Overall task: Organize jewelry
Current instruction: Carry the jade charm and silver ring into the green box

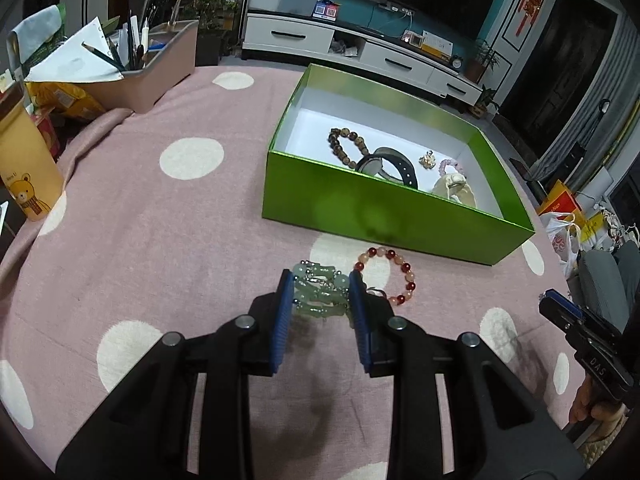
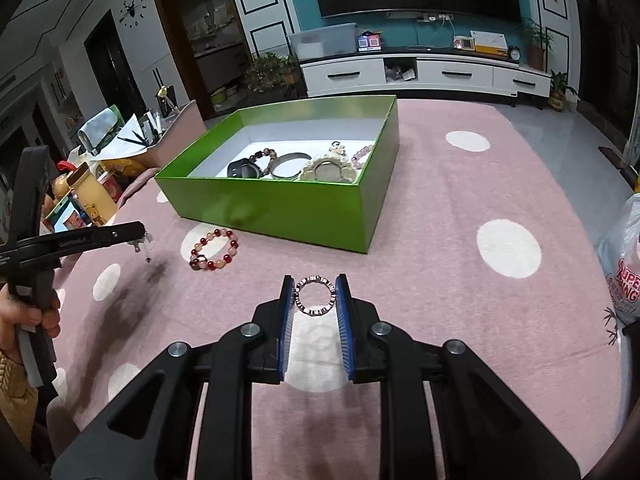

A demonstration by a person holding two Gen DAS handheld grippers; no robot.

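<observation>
My left gripper (image 1: 320,284) is shut on a pale green jade bracelet (image 1: 318,294), held just above the pink cloth. A red and peach bead bracelet (image 1: 390,276) lies on the cloth right of it, also in the right wrist view (image 2: 214,250). My right gripper (image 2: 315,294) is shut on a dark ring-shaped bracelet (image 2: 315,295). A green box (image 1: 360,204) (image 2: 280,216) beyond holds a brown bead bracelet (image 1: 346,146), a dark watch (image 1: 394,166), a pink bead bracelet (image 1: 450,166) and other pieces.
The table has a pink cloth with white dots (image 1: 192,158). A pink organizer with pens (image 1: 160,68) and a yellow bear cup (image 1: 24,160) stand at the left. A plastic bag (image 2: 624,264) sits at the right edge.
</observation>
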